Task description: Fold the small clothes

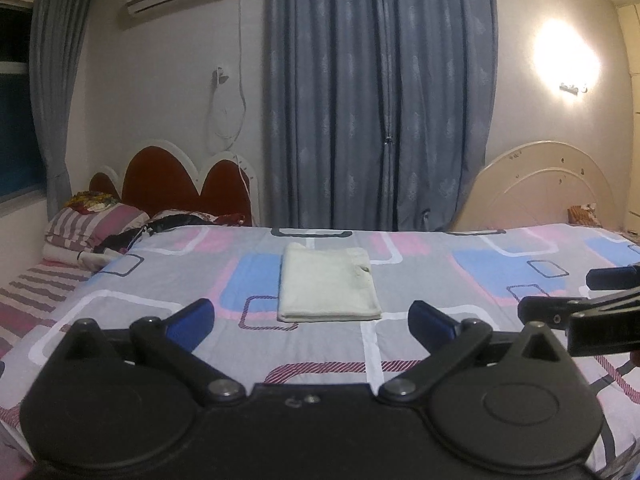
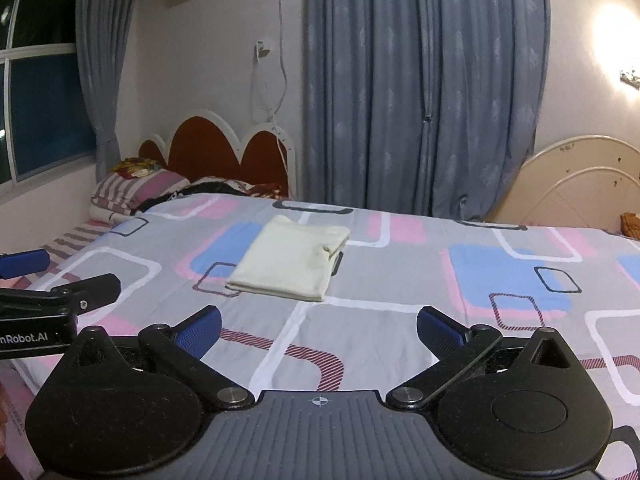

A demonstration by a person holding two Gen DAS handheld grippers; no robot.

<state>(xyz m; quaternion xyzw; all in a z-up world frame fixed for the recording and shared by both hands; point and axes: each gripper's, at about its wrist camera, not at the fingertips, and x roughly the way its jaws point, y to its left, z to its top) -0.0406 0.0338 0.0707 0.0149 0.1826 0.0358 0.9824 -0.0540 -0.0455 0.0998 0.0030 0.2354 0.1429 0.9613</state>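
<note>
A small pale cream cloth (image 1: 328, 285) lies folded into a flat rectangle on the patterned bed sheet (image 1: 440, 280); it also shows in the right wrist view (image 2: 290, 264). My left gripper (image 1: 311, 322) is open and empty, held above the sheet just short of the cloth's near edge. My right gripper (image 2: 319, 330) is open and empty, held back from the cloth, to its right. Each gripper shows at the edge of the other's view: the right one (image 1: 580, 300) and the left one (image 2: 60, 280).
The bed sheet (image 2: 440, 280) covers a wide bed. Striped pillows and dark clothes (image 1: 120, 232) are piled at the far left by a red headboard (image 1: 180, 180). Blue-grey curtains (image 1: 376, 92) hang behind. A cream headboard (image 1: 540, 188) stands at the far right.
</note>
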